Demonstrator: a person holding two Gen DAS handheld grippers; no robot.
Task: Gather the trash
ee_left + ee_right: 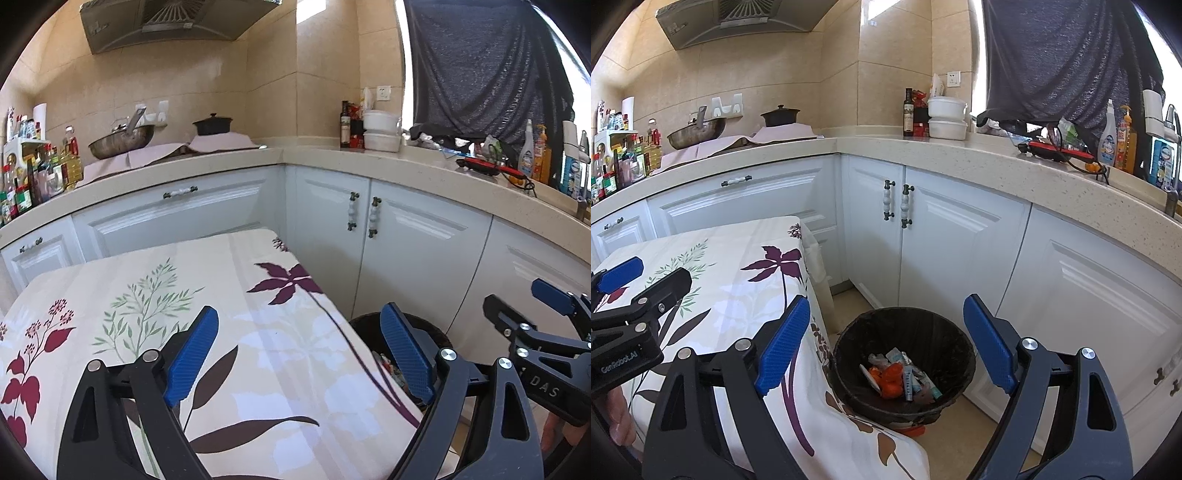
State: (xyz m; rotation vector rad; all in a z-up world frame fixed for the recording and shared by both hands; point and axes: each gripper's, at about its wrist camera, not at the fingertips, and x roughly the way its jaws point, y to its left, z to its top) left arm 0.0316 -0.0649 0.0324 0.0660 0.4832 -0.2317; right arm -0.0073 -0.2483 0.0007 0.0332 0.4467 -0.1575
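The right tool (886, 343) has its two blue pads spread wide with nothing between them, and it points down and forward over the floor. Right past its tips, a little lower, stands the black trash bin (905, 332), and the bin fills the gap between the pads in the right wrist view. Inside the bin lies the trash (899, 376): something orange, small wrappers and bits of paper. The left tool (299, 354) is spread wide too and holds nothing. It hangs over the counter (258, 332), the low one with the flower cloth, and from there the bin sits off to its right, past the counter's edge and partly hidden. So the right tool is the nearer one to the bin. No loose trash shows on the flower cloth in either view, so the job looks almost done.
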